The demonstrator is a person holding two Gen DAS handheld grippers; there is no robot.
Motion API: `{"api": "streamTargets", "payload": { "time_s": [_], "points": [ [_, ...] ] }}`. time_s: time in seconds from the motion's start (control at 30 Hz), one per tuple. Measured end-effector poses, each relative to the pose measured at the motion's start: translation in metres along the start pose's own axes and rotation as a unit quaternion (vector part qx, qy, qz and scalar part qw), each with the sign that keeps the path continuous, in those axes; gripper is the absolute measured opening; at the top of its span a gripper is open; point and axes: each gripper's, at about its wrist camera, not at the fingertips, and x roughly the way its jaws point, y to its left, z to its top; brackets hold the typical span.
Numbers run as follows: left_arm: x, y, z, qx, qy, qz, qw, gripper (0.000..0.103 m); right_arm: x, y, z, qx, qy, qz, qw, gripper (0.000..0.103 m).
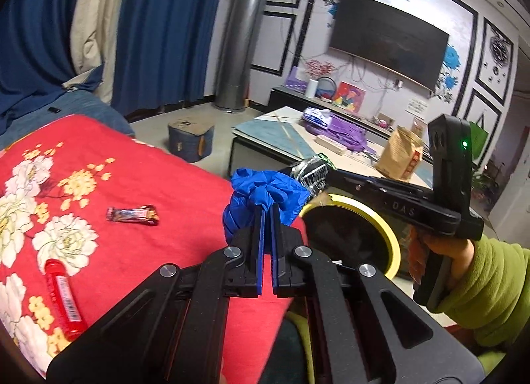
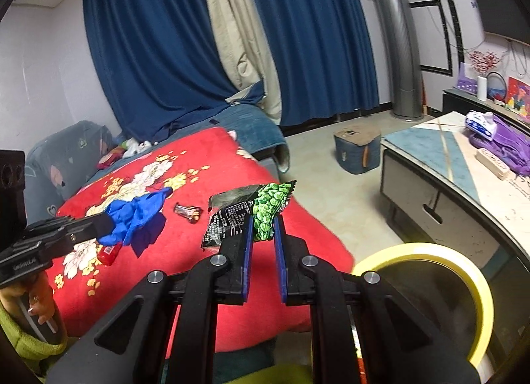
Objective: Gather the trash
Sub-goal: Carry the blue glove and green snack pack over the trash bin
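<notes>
— Blue curtains behind, a red flowered blanket (image 1: 159, 192) on the sofa below me, and the bin with the yellow rim (image 2: 430, 251) at the lower right of my right-hand view. What am I carrying?

— Your left hand-held gripper (image 1: 266, 215) is clamped on a crumpled blue glove (image 1: 265, 192), pinched near its edge, with most of it bunched beyond the tips. Your right hand-held gripper (image 2: 263, 228) is closed on a green snack packet (image 2: 255, 211) by its lower corner; the rest stands up loose above the pads.

— So both loads go in the bin. How do I do that cleanly?

— I'd judge it best to bring each one fully over the dark opening before letting go — the packet is light and flat and could drift, and the glove may cling to the pads. Keep the two tools apart so they don't knock over the rim.

— And what is left on the blanket?

— A small brown candy wrapper (image 1: 132, 215) near the middle, and a red tube (image 1: 64, 301) towards the lower left of the left-hand view. Both lie flat on soft cloth, so I expect a low, shallow pinch will be needed — otherwise I'd catch the blanket too.
</notes>
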Motion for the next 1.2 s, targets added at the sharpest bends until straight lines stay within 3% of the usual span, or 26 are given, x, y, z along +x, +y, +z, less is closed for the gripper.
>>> {"api": "streamTargets", "payload": {
  "time_s": [0.8, 1.2],
  "points": [
    [0.047, -0.071, -0.014, 0.066, 0.032, -0.069, 0.9950, 0.000, -0.057, -0.073, -0.027, 0.051, -0.015, -0.093, 0.994, 0.012],
    [0.095, -0.098, -0.020, 0.089, 0.067, -0.101, 0.9886, 0.000, -0.065, -0.103, -0.046, 0.074, 0.010, -0.139, 0.988, 0.012]
  ]
}}
